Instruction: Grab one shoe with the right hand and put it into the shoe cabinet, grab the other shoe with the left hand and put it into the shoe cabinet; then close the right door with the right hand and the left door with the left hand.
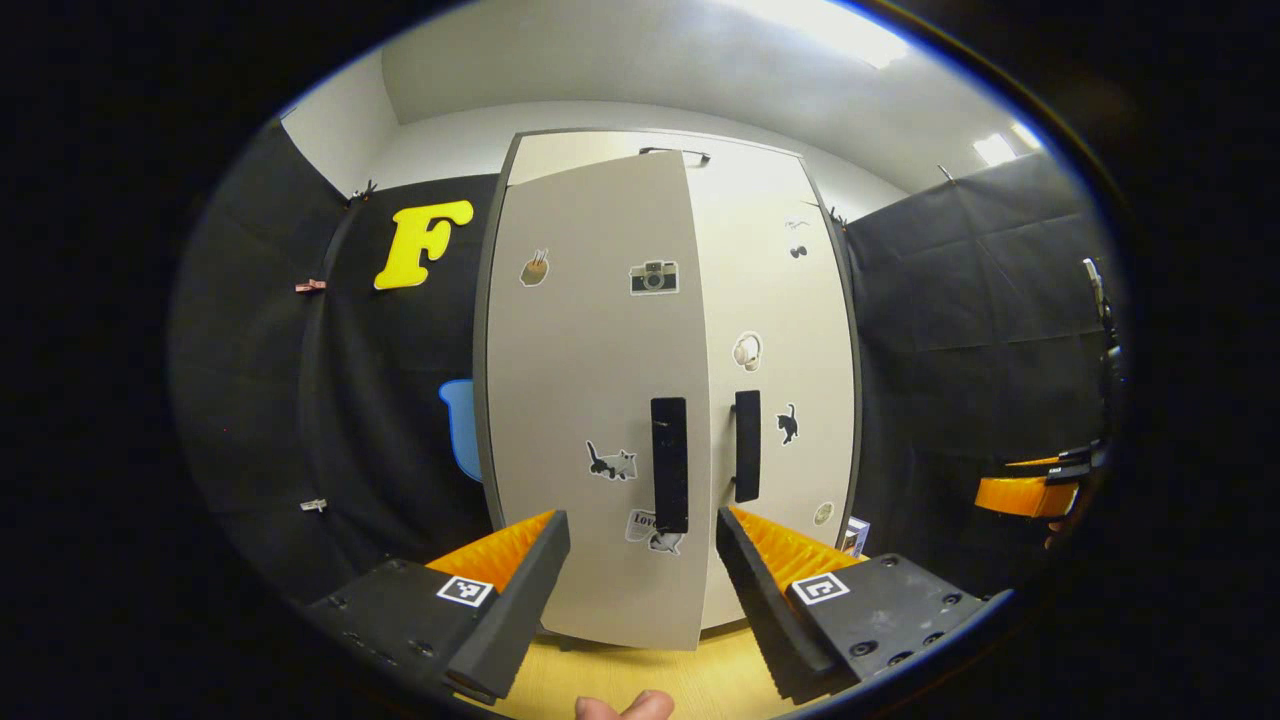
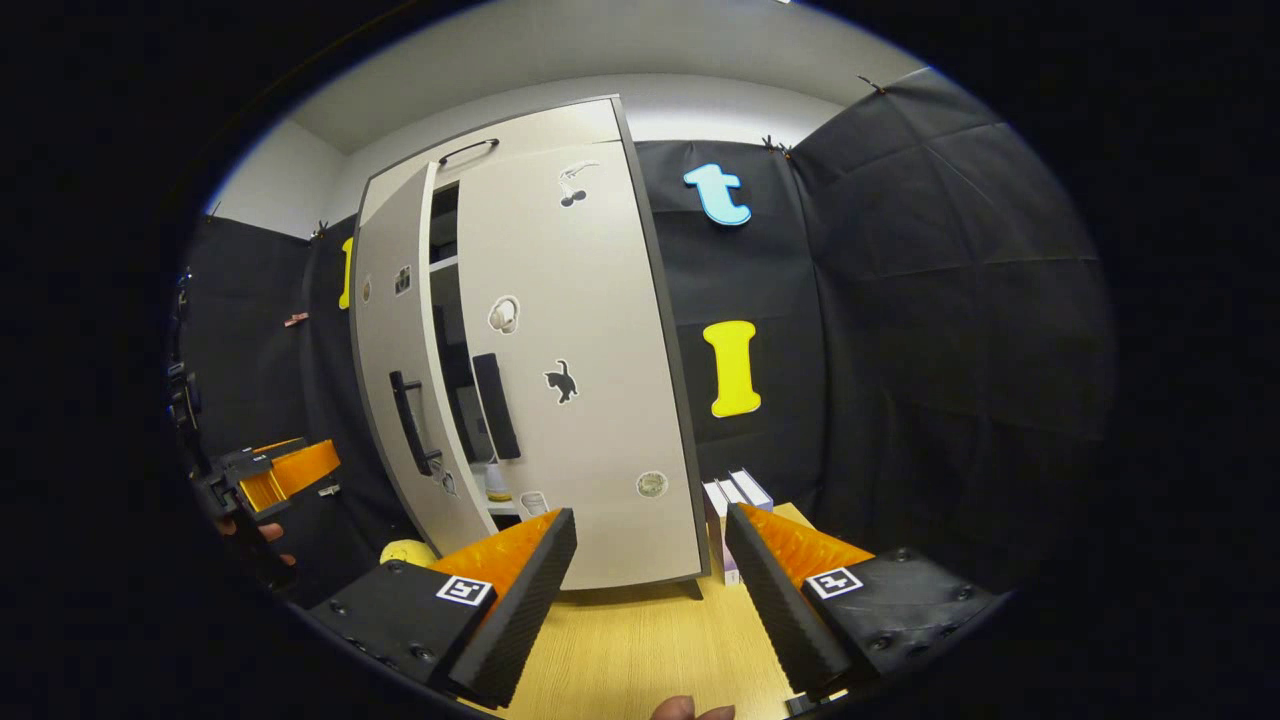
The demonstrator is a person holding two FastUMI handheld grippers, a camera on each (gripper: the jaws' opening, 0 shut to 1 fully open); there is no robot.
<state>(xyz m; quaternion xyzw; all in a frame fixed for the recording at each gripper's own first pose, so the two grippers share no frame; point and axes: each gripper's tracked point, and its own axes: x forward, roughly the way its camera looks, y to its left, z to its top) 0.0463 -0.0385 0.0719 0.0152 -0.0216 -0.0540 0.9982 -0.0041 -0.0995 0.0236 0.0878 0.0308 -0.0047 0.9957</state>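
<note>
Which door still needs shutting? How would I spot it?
Find the tall pale shoe cabinet against the black cloth wall. The left door swings out toward you, while the right door lies flat. It alone carries a camera sticker up high.

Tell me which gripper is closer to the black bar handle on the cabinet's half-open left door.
Left. The left gripper faces the black bar handle head-on, its open fingers framing it. The right gripper hangs farther right, facing the closed right door.
</note>
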